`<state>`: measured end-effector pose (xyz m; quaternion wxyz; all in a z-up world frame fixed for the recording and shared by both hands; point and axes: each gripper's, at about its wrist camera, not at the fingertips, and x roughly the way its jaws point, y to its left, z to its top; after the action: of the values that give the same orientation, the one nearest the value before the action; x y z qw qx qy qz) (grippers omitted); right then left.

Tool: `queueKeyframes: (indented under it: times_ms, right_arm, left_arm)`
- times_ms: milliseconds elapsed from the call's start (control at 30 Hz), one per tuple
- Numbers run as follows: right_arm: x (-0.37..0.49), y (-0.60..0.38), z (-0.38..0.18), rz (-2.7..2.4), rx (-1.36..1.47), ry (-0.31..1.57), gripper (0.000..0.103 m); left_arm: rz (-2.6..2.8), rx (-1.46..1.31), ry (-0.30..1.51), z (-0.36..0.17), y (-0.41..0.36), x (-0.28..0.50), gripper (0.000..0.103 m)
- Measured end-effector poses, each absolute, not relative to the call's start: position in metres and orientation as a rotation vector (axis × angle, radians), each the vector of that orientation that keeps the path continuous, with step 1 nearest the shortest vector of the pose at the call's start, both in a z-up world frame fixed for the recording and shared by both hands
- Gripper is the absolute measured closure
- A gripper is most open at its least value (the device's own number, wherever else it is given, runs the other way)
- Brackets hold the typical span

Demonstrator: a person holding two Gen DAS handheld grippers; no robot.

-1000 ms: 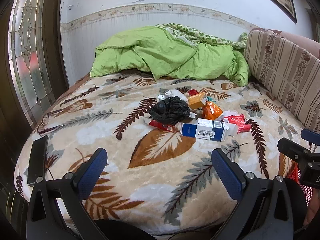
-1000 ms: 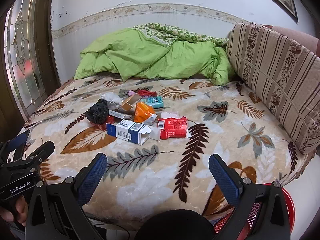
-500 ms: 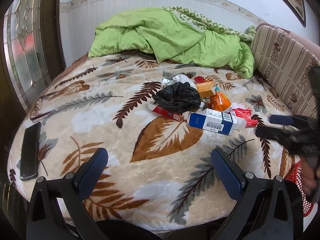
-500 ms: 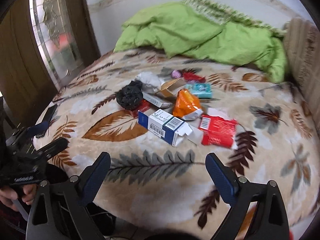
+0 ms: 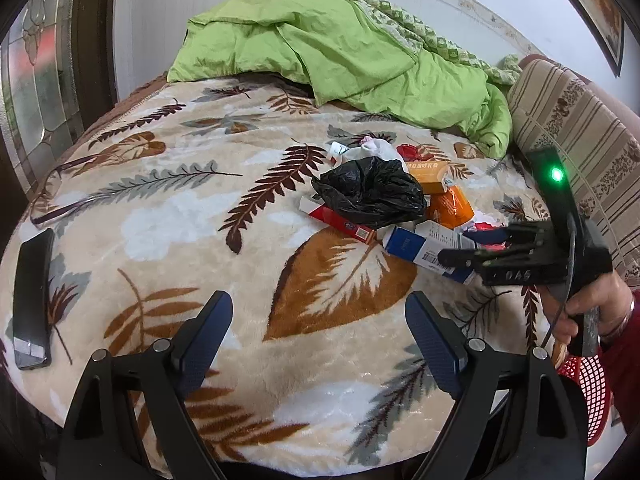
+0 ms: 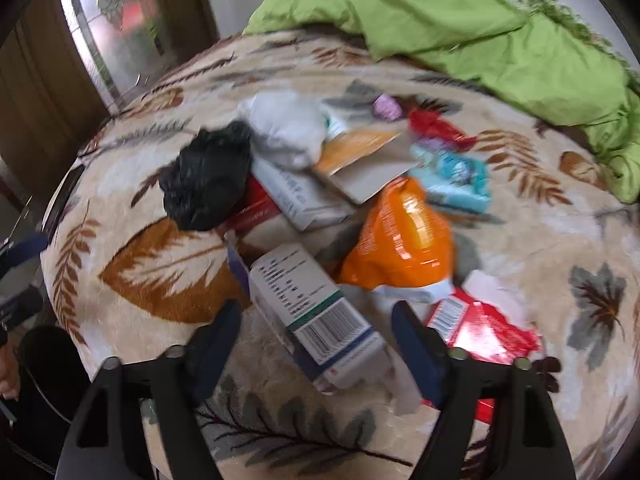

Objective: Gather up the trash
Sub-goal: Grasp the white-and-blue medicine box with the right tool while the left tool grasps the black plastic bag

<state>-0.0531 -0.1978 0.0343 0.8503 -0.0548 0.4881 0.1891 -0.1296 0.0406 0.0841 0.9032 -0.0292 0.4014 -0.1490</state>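
A pile of trash lies mid-bed: a black plastic bag, a blue-and-white box, an orange pouch, a red wrapper, a teal pack and a white wad. My right gripper is open, its fingers either side of the blue-and-white box, low over it. It also shows in the left wrist view. My left gripper is open and empty above the bed's near edge, well short of the pile.
A black phone lies at the bed's left edge. A green duvet is heaped at the back. A striped cushion lines the right side. A red mesh basket stands beside the bed at the lower right.
My right gripper has moved forward and down to the pile, bringing the blue-and-white box between its fingers. My left gripper has edged forward a little.
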Motion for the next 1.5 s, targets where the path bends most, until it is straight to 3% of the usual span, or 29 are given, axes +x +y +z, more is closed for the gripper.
queueKeyframes:
  times_ms: [33,133,567,933,1000,1033,1233,1500]
  right_arm:
    - [-0.057,-0.194,0.032,0.391,-0.132,1.034,0.05]
    - [-0.074,-0.186,0.033,0.378,-0.136,1.009,0.059]
    - [-0.144,-0.215,0.058,0.174,0.162,0.906,0.063]
    - [-0.16,-0.239,0.052,0.139,0.305,0.848,0.063]
    - [-0.161,-0.237,0.052,0.147,0.298,0.843,0.063]
    - [-0.161,-0.236,0.051,0.148,0.296,0.838,0.063]
    - [-0.162,-0.24,0.05,0.151,0.312,0.828,0.063]
    - [-0.168,-0.238,0.054,0.117,0.292,0.797,0.063]
  left_arm:
    - [-0.314,-0.067,0.835,0.084,0.04,-0.127,0.015]
    - [-0.332,-0.106,0.868,0.084,0.039,-0.113,0.015]
    - [-0.345,-0.353,1.019,0.09,0.008,-0.036,0.015]
    - [-0.251,-0.395,1.136,0.064,-0.019,0.019,0.015]
    - [-0.247,-0.379,1.131,0.059,-0.019,0.018,0.023]
    - [-0.252,-0.378,1.119,0.057,-0.018,0.015,0.044]
    - [-0.316,-0.377,1.035,0.057,-0.007,0.0,0.076]
    - [-0.388,-0.282,0.939,0.063,-0.004,-0.037,0.082]
